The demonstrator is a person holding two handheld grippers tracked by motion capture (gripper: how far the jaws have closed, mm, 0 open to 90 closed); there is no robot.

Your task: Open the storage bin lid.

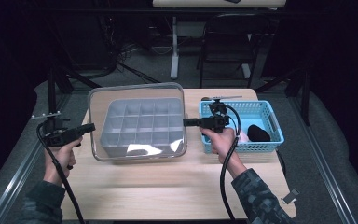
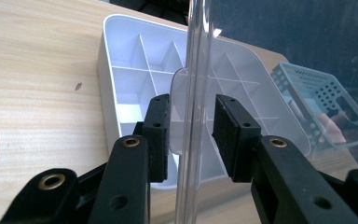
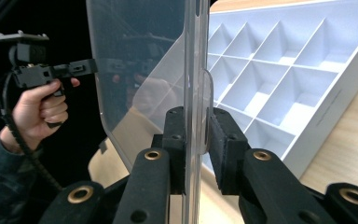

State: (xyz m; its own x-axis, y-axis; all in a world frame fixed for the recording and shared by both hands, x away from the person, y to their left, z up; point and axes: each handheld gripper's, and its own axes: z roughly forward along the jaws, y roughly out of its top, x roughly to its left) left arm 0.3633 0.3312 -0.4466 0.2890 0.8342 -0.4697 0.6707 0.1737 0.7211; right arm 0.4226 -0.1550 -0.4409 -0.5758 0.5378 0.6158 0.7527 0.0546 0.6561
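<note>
The right gripper [image 3: 196,149] has its two black jaws pressed onto the right edge of a clear, rounded-corner rectangular plastic lid [image 1: 137,121], pinching it at a small tab. The lid's left edge stands between the pads of the left gripper [image 2: 191,135], with a narrow gap showing on each side, so this one seems not yet clamped, though the clear plastic makes contact hard to judge. Held between the two grippers, the lid hangs just over a pale grey plastic organiser tray [image 1: 140,127] divided into square compartments, its long axis running left to right across the light wooden table [image 1: 168,186], its face tilted up toward the camera. Just right of the tray sits a light blue perforated plastic basket [image 1: 265,142] holding dark and pink items.
</note>
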